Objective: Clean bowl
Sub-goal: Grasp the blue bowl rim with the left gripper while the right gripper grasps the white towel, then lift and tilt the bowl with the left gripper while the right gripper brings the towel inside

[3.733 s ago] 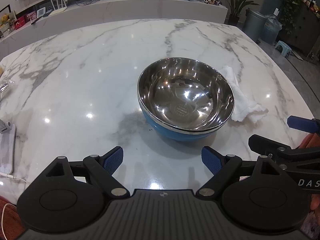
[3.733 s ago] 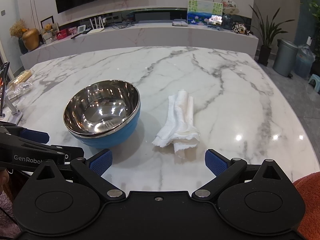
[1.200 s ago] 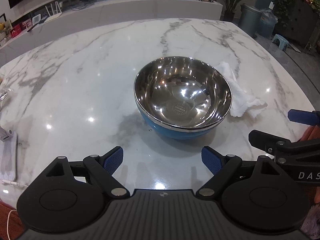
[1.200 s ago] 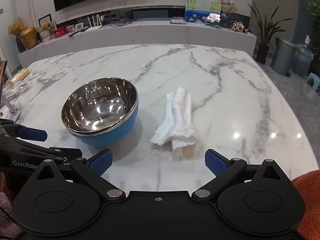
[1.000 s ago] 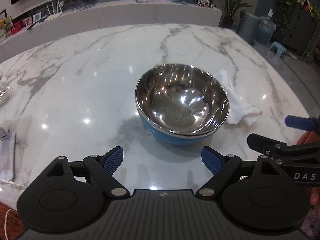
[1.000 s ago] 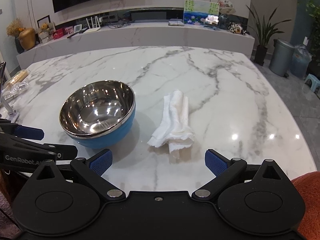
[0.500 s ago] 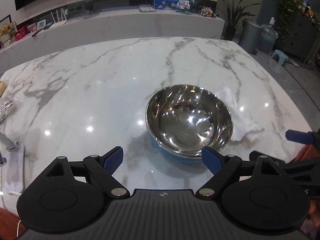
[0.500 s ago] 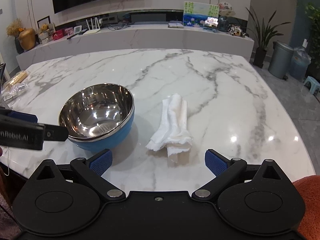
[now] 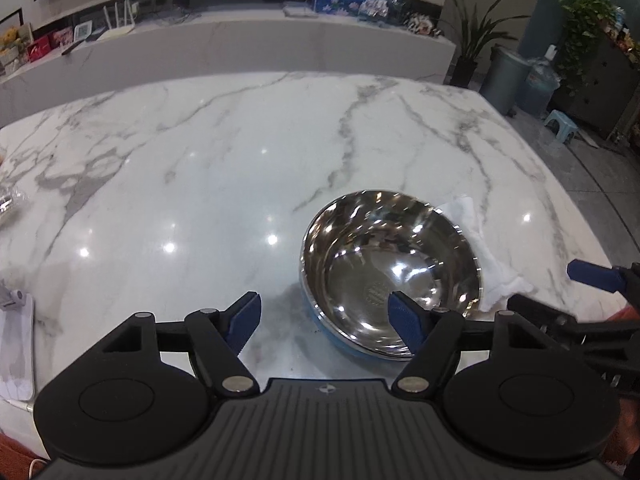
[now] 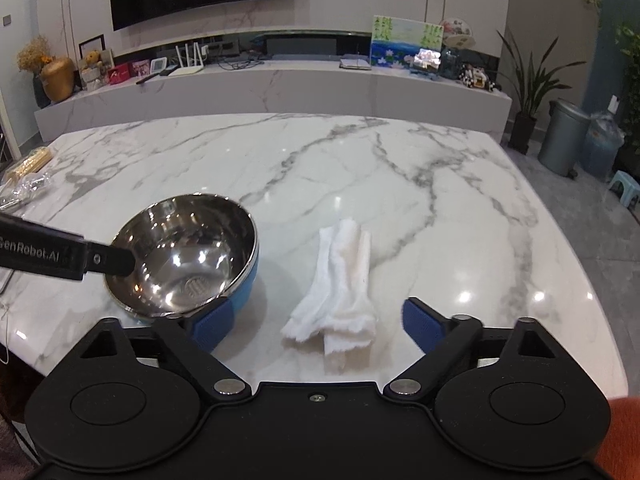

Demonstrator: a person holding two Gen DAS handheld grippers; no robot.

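step: reaching to steady bowl | left gripper (image 9: 326,318) spread, straddling near rim of steel bowl (image 9: 390,272) | right gripper (image 10: 318,322) spread, white cloth (image 10: 340,284) just ahead | next: pinch rim, grab cloth

White lettering "GenRobot.AI" runs along the black arm of the left hand-held gripper (image 10: 60,258), seen from the right wrist view with its first letter cut off at the picture's edge. The bowl (image 10: 188,256) has a stamped mark in its bottom, too small to read. Nothing else is legible.
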